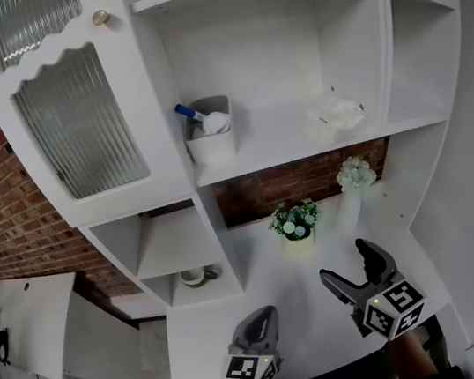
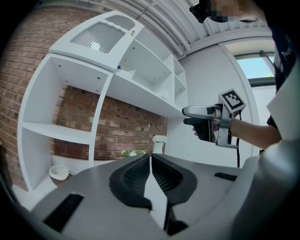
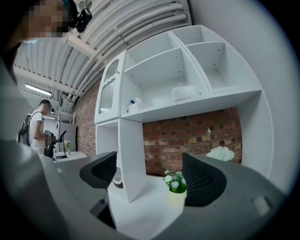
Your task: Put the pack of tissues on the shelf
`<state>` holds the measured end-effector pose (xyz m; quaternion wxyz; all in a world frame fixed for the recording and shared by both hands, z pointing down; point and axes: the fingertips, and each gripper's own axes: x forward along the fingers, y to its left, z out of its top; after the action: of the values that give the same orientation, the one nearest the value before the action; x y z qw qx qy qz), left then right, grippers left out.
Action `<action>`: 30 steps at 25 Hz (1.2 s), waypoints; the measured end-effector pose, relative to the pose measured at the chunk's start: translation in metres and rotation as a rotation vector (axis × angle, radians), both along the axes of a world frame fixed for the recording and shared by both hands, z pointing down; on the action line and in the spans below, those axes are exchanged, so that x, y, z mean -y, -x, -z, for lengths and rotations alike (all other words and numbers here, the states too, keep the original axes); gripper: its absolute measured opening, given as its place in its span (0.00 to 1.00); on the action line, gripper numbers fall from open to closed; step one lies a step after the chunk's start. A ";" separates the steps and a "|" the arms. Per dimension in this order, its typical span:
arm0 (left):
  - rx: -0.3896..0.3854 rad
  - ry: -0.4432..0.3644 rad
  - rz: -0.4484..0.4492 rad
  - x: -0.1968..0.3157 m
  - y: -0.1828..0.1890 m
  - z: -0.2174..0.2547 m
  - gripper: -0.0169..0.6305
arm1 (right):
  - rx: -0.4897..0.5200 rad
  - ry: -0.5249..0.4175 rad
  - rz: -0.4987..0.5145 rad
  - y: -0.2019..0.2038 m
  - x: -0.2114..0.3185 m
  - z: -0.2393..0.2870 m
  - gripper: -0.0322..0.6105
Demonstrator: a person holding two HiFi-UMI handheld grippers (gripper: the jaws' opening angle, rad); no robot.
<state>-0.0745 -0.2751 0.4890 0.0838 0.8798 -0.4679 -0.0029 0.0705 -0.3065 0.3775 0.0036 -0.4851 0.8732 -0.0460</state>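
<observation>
The pack of tissues [image 1: 336, 113], white and crinkled, lies on the right part of the middle shelf [image 1: 284, 145] of a white wall unit; it also shows in the right gripper view as a pale pack of tissues [image 3: 183, 91]. My right gripper [image 1: 345, 262] hangs well below it over the white counter, open with nothing between its jaws [image 3: 151, 174]. My left gripper [image 1: 260, 321] is lower and to the left, shut and empty [image 2: 150, 161]. The left gripper view also catches the right gripper [image 2: 194, 116] out to its right.
A white bin [image 1: 209, 130] with a blue-handled brush stands on the same shelf, left. A small flower pot [image 1: 295, 222] and a white vase of flowers [image 1: 354, 182] stand on the counter. A bowl [image 1: 195, 276] sits in the lower cubby. A person [image 3: 37, 126] stands far off.
</observation>
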 end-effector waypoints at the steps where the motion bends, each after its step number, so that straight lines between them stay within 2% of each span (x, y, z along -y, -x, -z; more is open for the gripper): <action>1: -0.001 0.003 0.000 0.000 0.000 -0.001 0.05 | -0.008 0.009 0.000 0.002 -0.001 -0.006 0.71; 7: 0.004 0.013 -0.001 0.002 0.001 -0.008 0.05 | -0.079 0.034 -0.025 0.010 -0.008 -0.038 0.60; 10: 0.001 0.014 -0.002 0.003 0.001 -0.011 0.05 | -0.082 0.056 -0.021 0.014 -0.011 -0.052 0.52; 15: 0.004 0.019 -0.016 0.001 -0.001 -0.017 0.05 | -0.109 0.093 -0.038 0.018 -0.017 -0.076 0.47; 19: 0.006 0.025 -0.017 0.000 0.000 -0.019 0.05 | -0.170 0.024 -0.052 0.025 -0.024 -0.091 0.40; 23: 0.013 0.013 -0.011 -0.002 0.002 -0.018 0.05 | -0.088 0.054 -0.052 0.030 -0.029 -0.101 0.38; 28: 0.012 -0.004 -0.011 -0.005 0.002 -0.020 0.05 | -0.102 0.048 -0.081 0.030 -0.032 -0.107 0.26; 30: 0.011 -0.009 -0.012 -0.006 0.002 -0.020 0.05 | -0.118 0.045 -0.086 0.033 -0.033 -0.107 0.25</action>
<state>-0.0765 -0.2687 0.5091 0.0775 0.8829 -0.4631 0.0004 0.0376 -0.2738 0.4842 -0.0568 -0.5240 0.8490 -0.0366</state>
